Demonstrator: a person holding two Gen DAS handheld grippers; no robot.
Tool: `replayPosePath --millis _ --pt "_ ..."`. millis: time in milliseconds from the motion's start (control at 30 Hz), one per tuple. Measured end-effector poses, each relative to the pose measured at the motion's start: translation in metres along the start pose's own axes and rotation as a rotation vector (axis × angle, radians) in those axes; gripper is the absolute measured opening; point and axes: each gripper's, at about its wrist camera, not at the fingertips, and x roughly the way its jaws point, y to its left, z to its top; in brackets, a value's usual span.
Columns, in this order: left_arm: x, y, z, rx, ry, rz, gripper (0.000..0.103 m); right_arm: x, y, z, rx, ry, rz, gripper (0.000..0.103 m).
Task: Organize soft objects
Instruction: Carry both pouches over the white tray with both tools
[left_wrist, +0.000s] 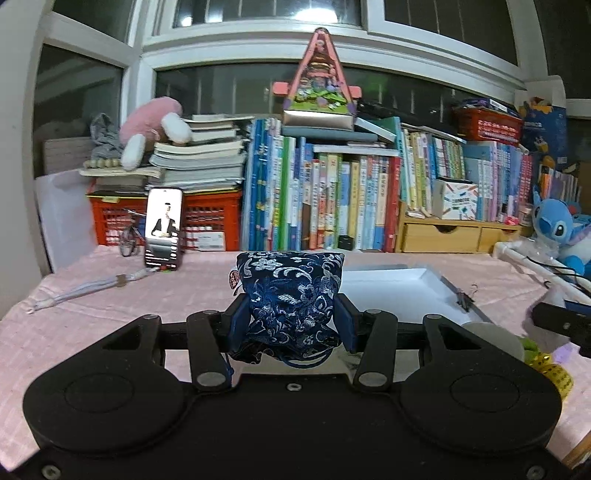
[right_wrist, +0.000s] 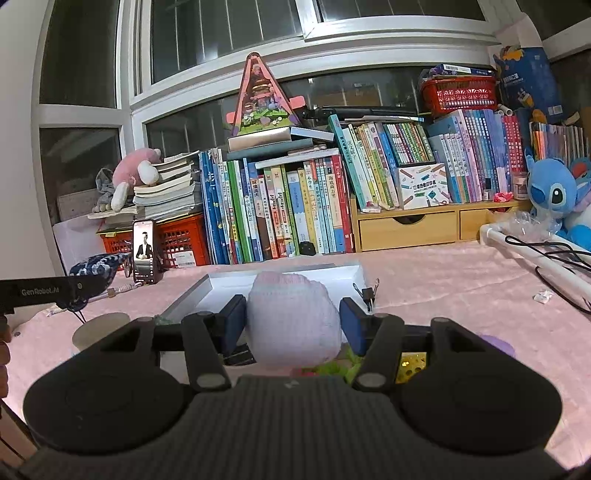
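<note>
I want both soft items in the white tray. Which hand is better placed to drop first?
Probably the right. The right gripper, holding the pale knitted item, faces the white tray head-on; from the left gripper, holding the blue brocade pouch, the tray sits off to the right.

A: What colour is the pouch (left_wrist: 291, 295)?
B: Dark navy, with a silver-white brocade of flowers and scrolls, and a small red tag at its left edge.
A: And the soft bundle (right_wrist: 293, 321) low in the middle of the right wrist view?
B: Pale lilac, fading to pink along the top.
A: The table (left_wrist: 110, 295)?
B: Covered in light pink cloth with a faint check.
A: The tray (left_wrist: 399, 284)?
B: White inside, grey rim.
A: Anything bright at the edges?
B: A blue plush toy (right_wrist: 554, 195) at the right, a pink plush (left_wrist: 155, 125) upper left, a red crate (left_wrist: 207, 225) under books.
</note>
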Motion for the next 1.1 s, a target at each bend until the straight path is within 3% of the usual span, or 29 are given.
replayPosePath --millis 300,567,900,1100 --pt "0.032 -0.014 0.026 -0.011 0.087 -0.117 0.046 0.024 -0.002 0.027 0.004 0.036 0.034 0.059" --pt "0.074 -0.027 0.055 -0.020 0.180 -0.205 0.046 0.072 -0.009 0.058 0.036 0.142 0.075 0.059" --pt "0.165 -0.031 0.073 -0.078 0.433 -0.248 0.046 0.151 -0.031 0.081 0.147 0.401 0.091 0.059" --pt "0.212 -0.033 0.065 -0.135 0.573 -0.255 0.046 0.192 -0.038 0.074 0.176 0.544 0.065 0.060"
